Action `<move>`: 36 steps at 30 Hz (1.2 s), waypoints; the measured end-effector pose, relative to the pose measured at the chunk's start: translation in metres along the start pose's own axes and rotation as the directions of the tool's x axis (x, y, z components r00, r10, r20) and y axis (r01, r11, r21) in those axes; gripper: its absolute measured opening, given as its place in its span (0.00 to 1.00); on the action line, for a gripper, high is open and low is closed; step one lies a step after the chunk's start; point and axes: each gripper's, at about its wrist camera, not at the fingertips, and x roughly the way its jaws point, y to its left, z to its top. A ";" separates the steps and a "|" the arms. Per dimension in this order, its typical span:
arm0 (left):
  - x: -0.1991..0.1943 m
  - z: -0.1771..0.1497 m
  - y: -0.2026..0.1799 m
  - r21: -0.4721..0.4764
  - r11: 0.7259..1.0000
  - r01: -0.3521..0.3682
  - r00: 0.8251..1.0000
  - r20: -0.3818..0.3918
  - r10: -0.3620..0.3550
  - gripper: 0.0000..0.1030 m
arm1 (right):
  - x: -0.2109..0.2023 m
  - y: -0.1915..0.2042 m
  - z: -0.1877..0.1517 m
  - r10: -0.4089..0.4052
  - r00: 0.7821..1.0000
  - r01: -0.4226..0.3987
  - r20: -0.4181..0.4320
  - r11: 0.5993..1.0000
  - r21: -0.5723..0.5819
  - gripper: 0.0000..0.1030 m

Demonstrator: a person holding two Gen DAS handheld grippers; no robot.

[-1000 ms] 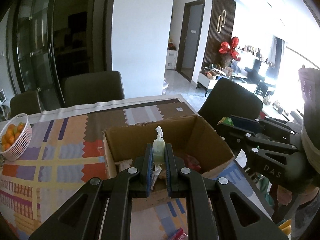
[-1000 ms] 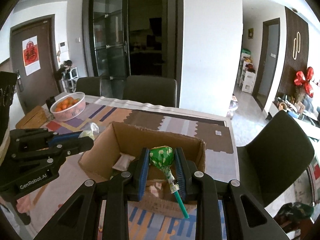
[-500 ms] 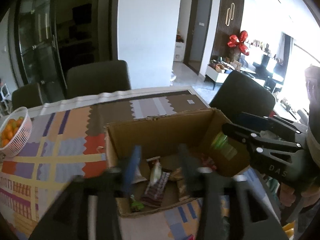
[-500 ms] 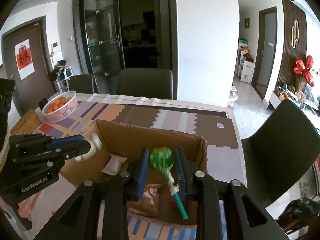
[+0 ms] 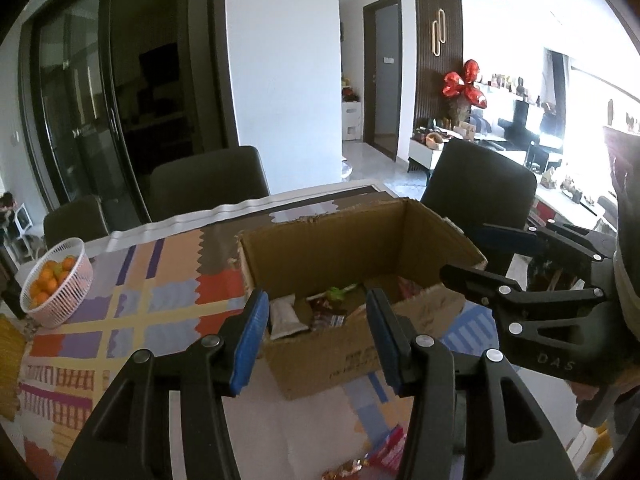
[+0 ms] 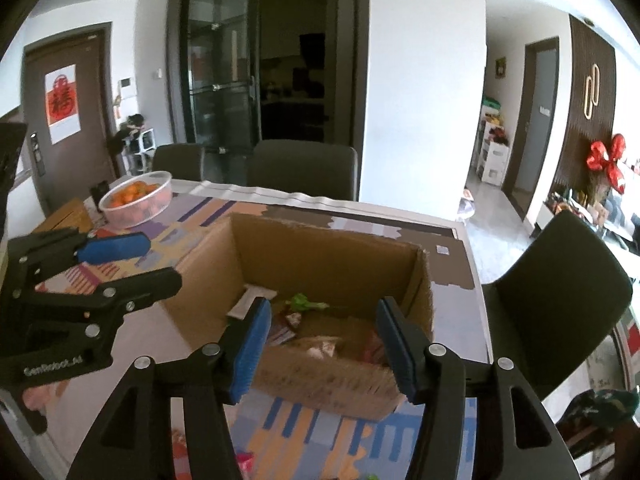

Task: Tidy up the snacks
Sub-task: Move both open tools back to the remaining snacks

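Note:
An open cardboard box point(image 5: 320, 256) point(image 6: 320, 256) stands on the patterned tablecloth and holds several snacks. Among them are a white packet point(image 5: 282, 316) point(image 6: 252, 300) and a green-wrapped lollipop point(image 5: 340, 291) point(image 6: 304, 302). My left gripper point(image 5: 316, 300) point(image 6: 162, 260) hovers over the box's near left side, open, with nothing between its blue pads. My right gripper point(image 6: 324, 305) point(image 5: 466, 252) hangs over the box's near right side. Its jaws are opening and nothing is between them.
A white basket of oranges point(image 5: 56, 280) point(image 6: 136, 198) sits at the table's far left. Dark chairs point(image 5: 208, 180) point(image 6: 560, 288) stand behind and to the right of the table. Loose wrapped snacks point(image 5: 384, 452) point(image 6: 244, 460) lie on the cloth in front of the box.
Both grippers have opened. The pale green candy left my left gripper and the green lollipop left my right gripper; the lollipop now lies in the box. Both grippers have sunk a little.

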 end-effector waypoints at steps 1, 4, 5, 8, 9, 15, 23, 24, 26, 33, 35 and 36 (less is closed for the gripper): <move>-0.006 -0.004 0.000 0.007 1.000 -0.001 1.000 0.003 0.001 0.49 | -0.003 0.004 -0.002 -0.001 1.000 0.001 0.004 1.000 -0.006 0.55; -0.019 -0.014 -0.001 0.030 1.000 -0.002 1.000 0.006 0.002 0.49 | -0.013 0.015 -0.011 0.000 1.000 0.000 0.013 1.000 -0.016 0.58; -0.022 -0.017 -0.002 0.038 0.999 -0.004 1.000 0.006 0.004 0.50 | -0.017 0.019 -0.014 0.003 1.000 -0.003 0.015 1.000 -0.015 0.58; -0.031 -0.030 -0.002 0.070 0.997 -0.009 1.000 0.005 0.009 0.50 | -0.023 0.029 -0.023 0.011 1.000 -0.011 0.009 1.000 -0.016 0.59; -0.033 -0.034 -0.001 0.077 0.997 -0.011 1.000 0.003 0.011 0.50 | -0.025 0.031 -0.027 0.013 1.000 -0.012 0.005 1.000 -0.017 0.59; -0.035 -0.061 -0.002 0.112 0.994 -0.007 0.999 -0.040 0.012 0.50 | -0.028 0.048 -0.049 0.007 0.999 -0.009 -0.042 0.999 -0.051 0.59; -0.029 -0.094 -0.009 0.164 0.986 0.037 0.994 -0.112 -0.019 0.50 | -0.019 0.065 -0.081 0.047 0.988 -0.058 -0.147 0.996 -0.069 0.59; -0.027 -0.099 -0.010 0.175 0.984 0.044 0.992 -0.123 -0.023 0.50 | -0.017 0.066 -0.085 0.052 0.986 -0.064 -0.160 0.995 -0.073 0.59; -0.025 -0.106 -0.011 0.186 0.981 0.056 0.990 -0.139 -0.030 0.50 | -0.013 0.070 -0.093 0.058 0.981 -0.073 -0.183 0.994 -0.075 0.59; -0.010 -0.132 -0.011 0.204 0.973 0.107 0.976 -0.206 -0.064 0.50 | 0.003 0.079 -0.117 0.077 0.961 -0.100 -0.265 0.992 -0.076 0.59; -0.003 -0.139 -0.012 0.211 0.969 0.129 0.971 -0.223 -0.081 0.50 | 0.008 0.081 -0.123 0.077 0.955 -0.104 -0.288 0.991 -0.080 0.59; 0.000 -0.144 -0.013 0.220 0.965 0.142 0.969 -0.232 -0.090 0.50 | 0.011 0.082 -0.127 0.079 0.951 -0.108 -0.300 0.991 -0.082 0.59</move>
